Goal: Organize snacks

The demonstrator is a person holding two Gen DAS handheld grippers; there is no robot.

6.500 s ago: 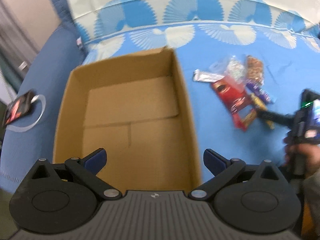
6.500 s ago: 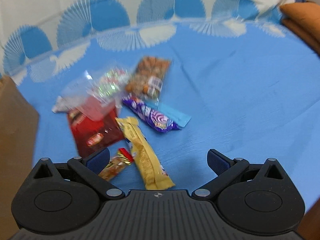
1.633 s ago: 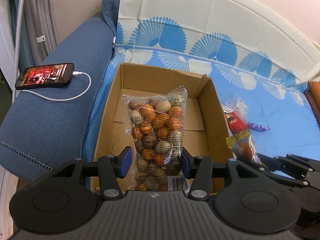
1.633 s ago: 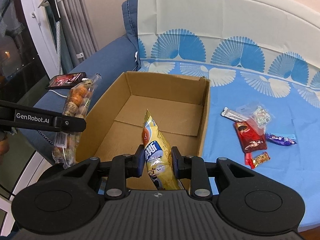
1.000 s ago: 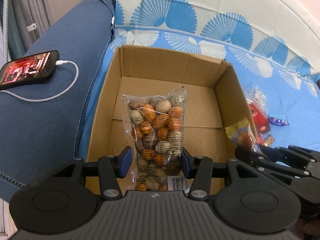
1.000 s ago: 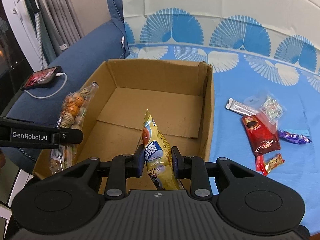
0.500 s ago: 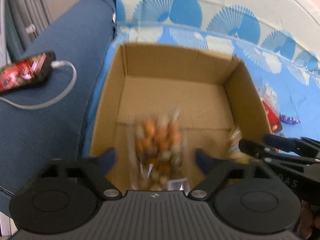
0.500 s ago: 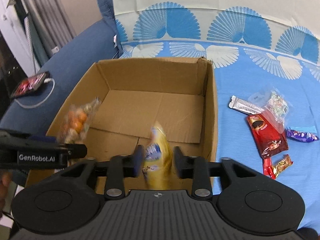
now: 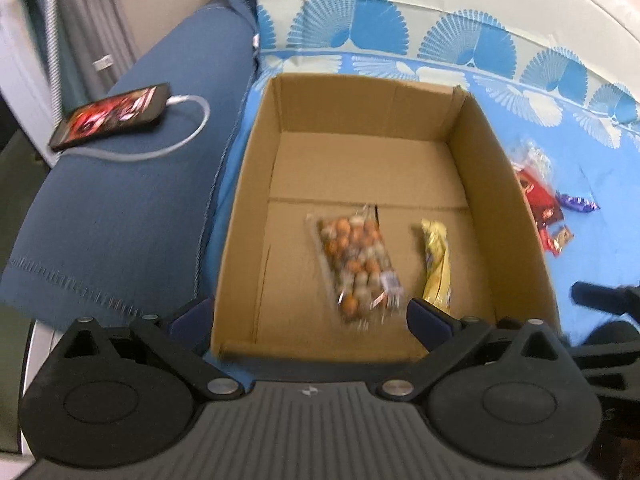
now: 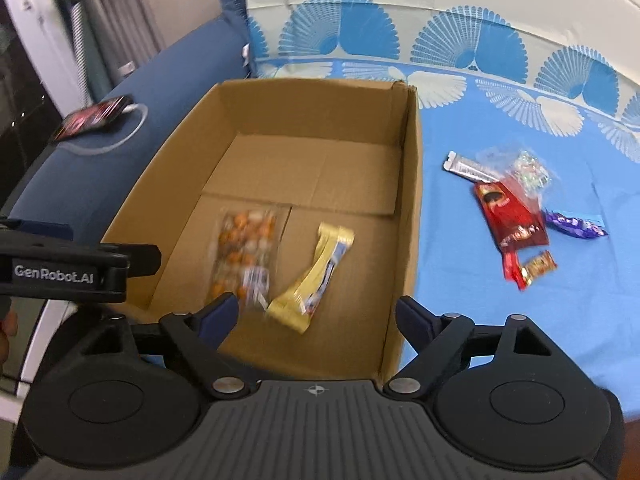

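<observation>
Surface: blue sofa cover [image 10: 460, 320] printed with pale fans, smooth cloth.
Box: open cardboard box [image 9: 256, 216] [image 10: 412, 200], frame centre.
Inside box: clear bag of round candies [image 9: 354, 258] [image 10: 246, 250] beside crinkled yellow snack packet [image 9: 436, 264] [image 10: 316, 276], both blurred.
Loose snacks: red wrapper [image 10: 510, 216], purple wrapper [image 10: 576, 226], centre right.
Left gripper [image 9: 310, 314]: spread wide, holding nothing.
Right gripper [image 10: 318, 314]: spread wide, holding nothing.
Armrest: phone [image 9: 110, 114], upper left.

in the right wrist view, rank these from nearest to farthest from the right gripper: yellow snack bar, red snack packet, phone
From the right gripper, jaws open:
1. yellow snack bar: just ahead, on the floor of the cardboard box, near its front.
2. red snack packet: out to the right on the blue sheet, outside the box.
3. phone: far left, on the sofa arm beyond the box.
</observation>
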